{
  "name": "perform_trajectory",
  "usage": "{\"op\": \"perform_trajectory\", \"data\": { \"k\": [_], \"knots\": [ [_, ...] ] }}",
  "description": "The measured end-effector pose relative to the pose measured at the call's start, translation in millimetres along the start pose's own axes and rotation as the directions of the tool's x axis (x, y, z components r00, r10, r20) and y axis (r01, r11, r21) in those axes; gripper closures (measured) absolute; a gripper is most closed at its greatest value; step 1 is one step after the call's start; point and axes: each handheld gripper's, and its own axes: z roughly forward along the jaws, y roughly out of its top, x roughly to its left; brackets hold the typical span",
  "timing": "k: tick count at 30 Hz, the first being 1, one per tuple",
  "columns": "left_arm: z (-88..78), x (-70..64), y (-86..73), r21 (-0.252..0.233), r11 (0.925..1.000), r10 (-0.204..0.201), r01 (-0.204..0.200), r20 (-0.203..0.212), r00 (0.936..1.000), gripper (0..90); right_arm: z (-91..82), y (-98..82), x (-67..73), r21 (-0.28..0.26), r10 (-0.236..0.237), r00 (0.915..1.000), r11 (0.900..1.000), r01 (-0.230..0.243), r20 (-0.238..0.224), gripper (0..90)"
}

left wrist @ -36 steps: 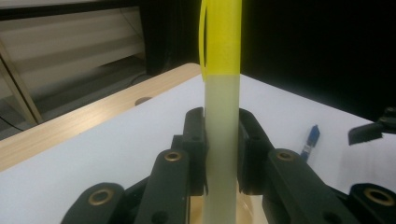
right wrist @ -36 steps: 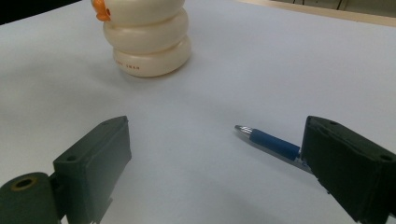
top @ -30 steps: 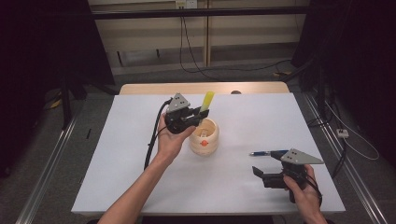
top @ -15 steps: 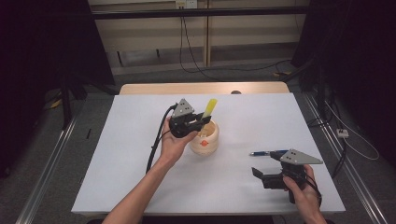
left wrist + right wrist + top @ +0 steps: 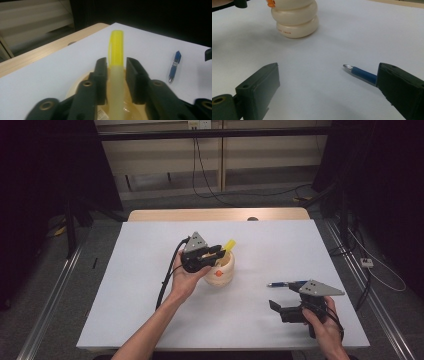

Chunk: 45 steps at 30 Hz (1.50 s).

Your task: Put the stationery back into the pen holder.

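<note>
The left gripper [image 5: 216,252] sits right over the round cream pot [image 5: 220,271], near the middle of the white table [image 5: 140,270]. Its jaws are on each side of a yellow marker [image 5: 116,67] that pokes up out of the pot, but I cannot tell if they squeeze it. The right gripper [image 5: 276,307] rests near the front right corner with its jaws wide apart. A blue pen [image 5: 363,74] lies flat just beside it, partly hidden behind one jaw. The floor behind the table is grey, and the room is dark.

Lab: white table [image 5: 150,270], floor rails [image 5: 50,290], trailing cables [image 5: 210,180].
</note>
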Motion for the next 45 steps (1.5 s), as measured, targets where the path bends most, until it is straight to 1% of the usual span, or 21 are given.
{"op": "perform_trajectory", "data": {
  "k": [3,5,7,9,12,18,19,22,24,26,27,29,31,32,34,36,38,39,42,43,45],
  "knots": [
    [-2.1,-1.0,1.2,-0.01,0.9998,0.016,-0.016,0.024,0.9996,64.5,0.5,0.1,0.9,0.002,0.0,1.0,1.0,0.001,-0.003,3.8],
    [-4.1,-1.7,2.1,-0.013,0.9998,0.014,-0.014,0.022,0.9997,57.9,0.4,0.2,1.2,0.001,-0.002,1.0,1.0,0.002,-0.004,3.6],
    [-6.5,-1.4,3.5,-0.015,0.9999,0.006,-0.006,0.007,1.0,45.2,0.5,0.2,1.1,0.001,0.0,1.0,1.0,0.0,-0.004,3.6],
    [-9.8,0.0,4.7,-0.019,0.9998,-0.006,0.006,0.007,1.0,39.6,0.4,0.2,0.9,0.001,0.002,1.0,1.0,-0.002,-0.005,3.6],
    [-15.7,3.7,5.5,-0.008,0.9996,-0.028,0.028,-0.01,0.9995,27.2,0.5,0.3,0.9,-0.001,-0.001,1.0,1.0,0.001,-0.006,3.6],
    [-31.4,10.5,6.2,0.014,0.9988,-0.047,0.048,-0.048,0.9977,14.4,1.2,0.4,1.0,0.001,0.0,1.0,1.0,0.0,-0.008,3.6],
    [-34.5,11.2,6.3,0.01,0.9984,-0.055,0.055,-0.041,0.9977,13.6,1.5,0.4,0.9,0.002,0.001,1.0,1.0,-0.001,-0.008,3.6],
    [-43.3,11.5,6.4,0.02,0.9985,-0.051,0.052,-0.044,0.9977,11.2,2.4,0.7,0.9,0.007,-0.006,0.9999,1.0,0.006,-0.009,3.6],
    [-49.1,11.3,4.4,0.03,0.9985,-0.044,0.045,-0.051,0.9977,10.3,2.5,1.3,0.8,0.007,-0.008,0.9999,1.0,0.008,-0.011,3.7],
    [-54.7,11.1,0.6,0.055,0.9976,-0.039,0.043,-0.066,0.997,8.5,2.2,2.1,0.5,0.006,-0.01,0.9999,1.0,0.01,-0.01,3.7],
    [-57.6,10.9,-2.1,0.068,0.9965,-0.044,0.049,-0.071,0.9965,7.1,2.0,2.5,0.2,0.007,-0.009,0.9999,1.0,0.009,-0.012,3.7],
    [-63.8,10.0,-8.0,0.103,0.9936,-0.038,0.047,-0.089,0.9953,6.6,1.7,3.4,-0.6,0.008,-0.006,0.9999,1.0,0.007,-0.009,3.7],
    [-71.6,9.5,-15.1,0.113,0.9926,-0.036,0.045,-0.085,0.9957,6.6,2.0,4.5,-1.6,0.01,-0.005,1.0,1.0,0.005,-0.008,4.1],
    [-75.7,8.7,-19.0,0.117,0.9914,-0.047,0.058,-0.091,0.9947,6.7,2.3,5.1,-2.0,0.011,-0.004,1.0,1.0,0.004,-0.005,4.1],
    [-84.3,8.2,-27.0,0.131,0.989,-0.055,0.068,-0.102,0.9933,6.6,3.6,5.9,-3.0,0.018,0.003,1.0,1.0,-0.004,0.0,4.2],
    [-92.5,6.7,-35.6,0.145,0.9865,-0.057,0.075,-0.125,0.9905,6.6,5.4,6.3,-5.2,0.03,0.025,0.9997,0.999,-0.025,-0.003,5.0],
    [-100.7,5.3,-43.7,0.163,0.9835,-0.054,0.078,-0.147,0.9877,6.7,6.7,7.0,-7.8,0.028,0.027,0.9995,0.999,-0.028,0.013,7.6],
    [-104.6,4.2,-48.1,0.161,0.9834,-0.06,0.084,-0.145,0.9876,6.7,6.7,7.8,-8.8,0.03,0.031,0.9992,0.999,-0.032,0.027,9.0],
    [-117.9,-0.4,-59.5,0.18,0.9803,-0.053,0.081,-0.157,0.9862,6.7,4.9,11.7,-13.9,0.028,0.036,0.9971,0.999,-0.038,0.067,13.0],
    [-122.5,-2.0,-63.3,0.187,0.979,-0.051,0.081,-0.161,0.9856,6.7,3.5,13.3,-16.0,0.029,0.034,0.9955,0.999,-0.037,0.089,15.9],
    [-130.4,-5.0,-71.5,0.203,0.9766,-0.037,0.07,-0.163,0.9859,6.7,1.7,16.6,-19.4,0.051,0.029,0.9922,0.998,-0.035,0.121,18.0]
  ]
}}
